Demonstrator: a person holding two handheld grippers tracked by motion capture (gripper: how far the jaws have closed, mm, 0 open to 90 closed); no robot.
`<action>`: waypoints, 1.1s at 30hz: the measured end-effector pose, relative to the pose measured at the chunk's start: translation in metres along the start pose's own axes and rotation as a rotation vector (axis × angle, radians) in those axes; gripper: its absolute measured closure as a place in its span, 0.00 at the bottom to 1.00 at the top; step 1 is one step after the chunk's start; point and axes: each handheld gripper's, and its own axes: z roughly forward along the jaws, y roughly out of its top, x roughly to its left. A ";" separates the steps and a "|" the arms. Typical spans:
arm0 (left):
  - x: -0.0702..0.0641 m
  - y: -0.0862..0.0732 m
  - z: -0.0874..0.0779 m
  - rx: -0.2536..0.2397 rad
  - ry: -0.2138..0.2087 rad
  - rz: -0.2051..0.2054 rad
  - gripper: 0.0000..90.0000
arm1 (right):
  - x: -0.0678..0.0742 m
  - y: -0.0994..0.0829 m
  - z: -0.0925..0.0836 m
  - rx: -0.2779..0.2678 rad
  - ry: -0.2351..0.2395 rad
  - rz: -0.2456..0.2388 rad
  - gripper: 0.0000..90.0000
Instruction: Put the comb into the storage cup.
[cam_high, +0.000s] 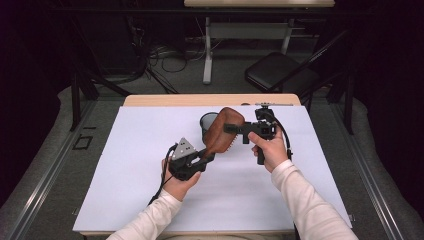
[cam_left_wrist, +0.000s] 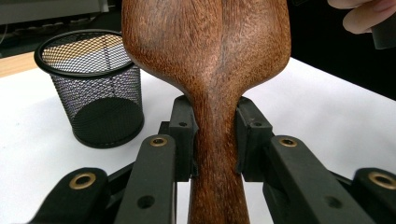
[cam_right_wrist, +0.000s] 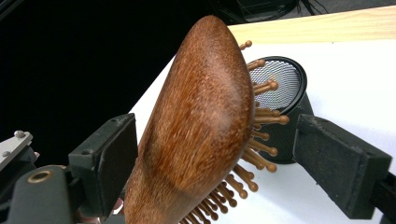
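Showing wood grain, the hairbrush (cam_high: 222, 131) bears ball-tipped pins.

Light falls from above, even and fairly bright on the white surface (cam_high: 150, 165); the room around it sinks into near black at the left and right edges of the high view. Shadows soft and short under the forearms. High view slightly soft overall, fine detail lost. Left gripper view: wood grain of the brown wooden hairbrush (cam_left_wrist: 210, 70) sharp, black wire-mesh cup (cam_left_wrist: 91, 88) crisp, foreground a little soft. Right gripper view: mild sheen on the brush back, background table edge blurred, far-left side dark.
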 end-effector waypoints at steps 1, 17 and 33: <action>0.000 0.000 0.000 0.000 -0.001 0.001 0.80 | 0.000 0.000 0.000 0.003 0.002 0.004 0.15; -0.004 0.000 0.001 0.002 -0.010 0.006 0.80 | -0.002 0.000 0.003 0.010 0.032 0.021 0.16; -0.009 -0.002 0.003 0.006 -0.021 0.022 0.80 | -0.004 0.000 0.003 0.017 0.077 0.049 0.19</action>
